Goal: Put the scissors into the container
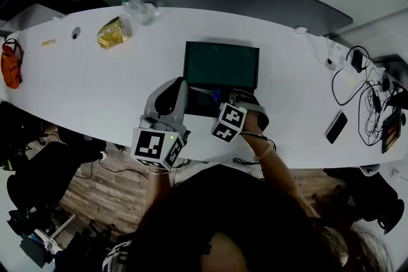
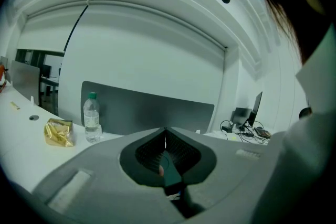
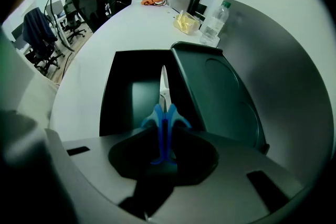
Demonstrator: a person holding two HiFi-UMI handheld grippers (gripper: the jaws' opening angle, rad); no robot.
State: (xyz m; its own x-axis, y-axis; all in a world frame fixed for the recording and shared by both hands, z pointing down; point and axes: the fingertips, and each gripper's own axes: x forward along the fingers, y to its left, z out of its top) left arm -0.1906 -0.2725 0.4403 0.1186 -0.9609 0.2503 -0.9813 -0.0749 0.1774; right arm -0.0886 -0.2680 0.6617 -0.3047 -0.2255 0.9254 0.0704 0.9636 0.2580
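Observation:
The dark green container (image 1: 221, 67) stands open at the middle of the white table (image 1: 95, 86). In the right gripper view its open box (image 3: 131, 94) is straight ahead and its raised lid (image 3: 218, 94) is to the right. My right gripper (image 1: 224, 99) is shut on the blue handles of the scissors (image 3: 164, 131). The blades (image 3: 164, 86) point forward over the box opening. My left gripper (image 1: 178, 86) rests by the container's left front corner. Its jaws (image 2: 165, 157) are shut on a small dark green piece (image 2: 169, 173) that I cannot identify.
A water bottle (image 1: 137, 7) and a yellow snack bag (image 1: 112, 33) lie at the far left of the table, with an orange bag (image 1: 10, 65) at its left end. A phone (image 1: 336, 127) and tangled cables (image 1: 366, 92) sit at the right. Office chairs (image 3: 84, 0) stand beyond the table.

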